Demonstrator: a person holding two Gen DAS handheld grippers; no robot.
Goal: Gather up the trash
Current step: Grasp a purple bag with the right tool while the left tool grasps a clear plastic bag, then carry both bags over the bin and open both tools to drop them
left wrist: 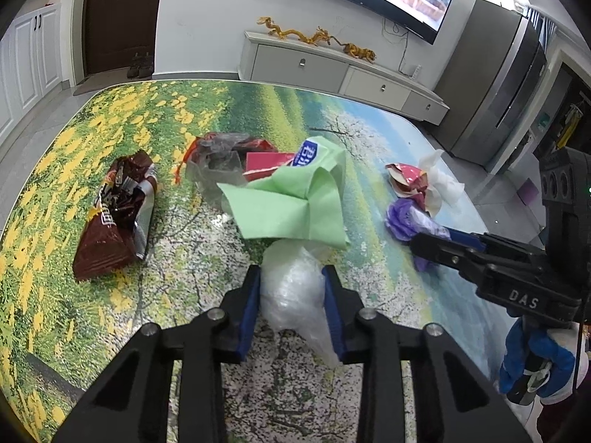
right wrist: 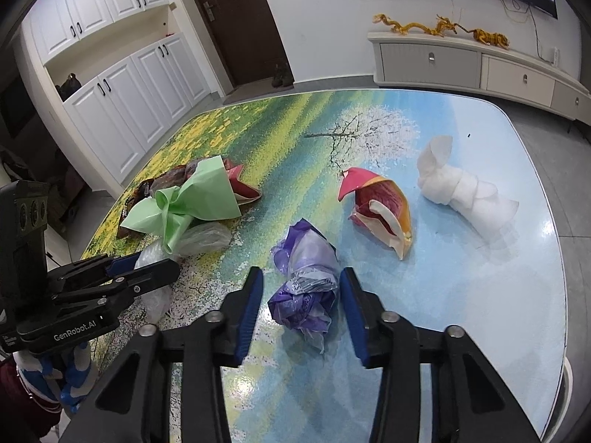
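Observation:
Trash lies scattered on a table with a flower-field print. My left gripper has its jaws pressed against both sides of a crumpled clear plastic bag. My right gripper is open around a crumpled purple plastic bag, with gaps on both sides. The purple bag also shows in the left wrist view. Beyond the clear bag lie a green bag, a red box and a brown snack wrapper.
A red and orange wrapper and a white tissue wad lie at the table's right. A TV cabinet stands beyond the table. White cupboards and a dark door are at the left.

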